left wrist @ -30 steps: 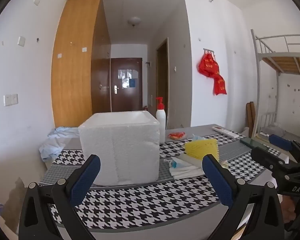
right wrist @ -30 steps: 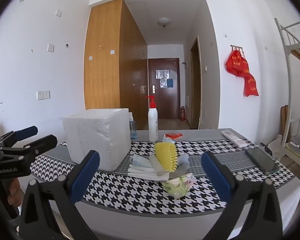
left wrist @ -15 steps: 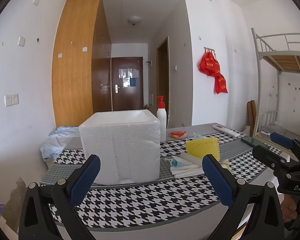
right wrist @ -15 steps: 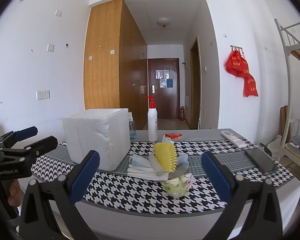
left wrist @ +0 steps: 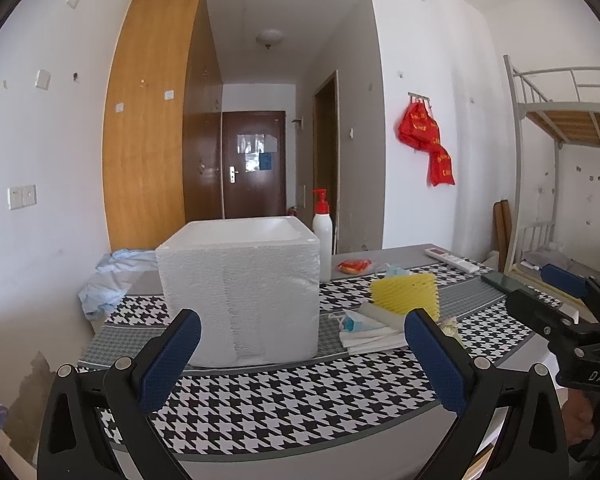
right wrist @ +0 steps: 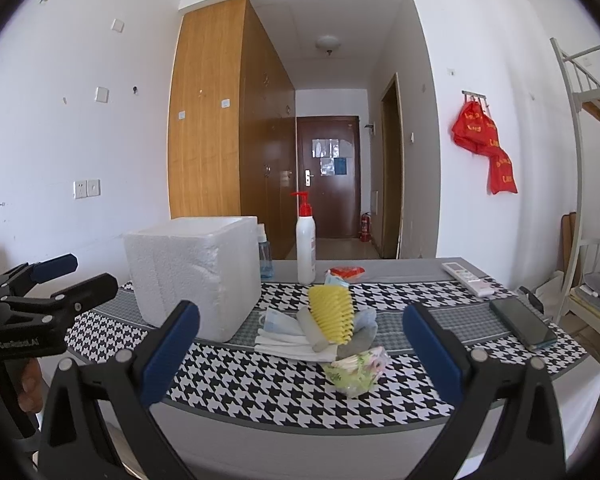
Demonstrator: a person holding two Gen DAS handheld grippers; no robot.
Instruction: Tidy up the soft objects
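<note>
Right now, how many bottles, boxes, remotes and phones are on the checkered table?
Bottles: 2, a white pump bottle and a small blue bottle
Foam box: 1
Remote: 1
Phone: 1
Total: 5

A: How many boxes on the tabletop (right wrist: 400, 264)?
B: One white square foam box (right wrist: 196, 276). Two bottles behind it: one tall white pump bottle with a red top (right wrist: 305, 254), one small clear blue bottle (right wrist: 265, 258)

A: And the soft things?
B: One yellow ridged rubber brush (right wrist: 332, 312), one blue face mask (right wrist: 280, 324), one clear bag with a flowery pattern (right wrist: 356, 372); the folded white cloths (right wrist: 288, 346) overlap, so no sure count

A: Electronics?
B: One white remote control (right wrist: 468, 279), one dark flat phone (right wrist: 526, 322). Two claws, left (left wrist: 300, 364) and right (right wrist: 302, 354)
</note>
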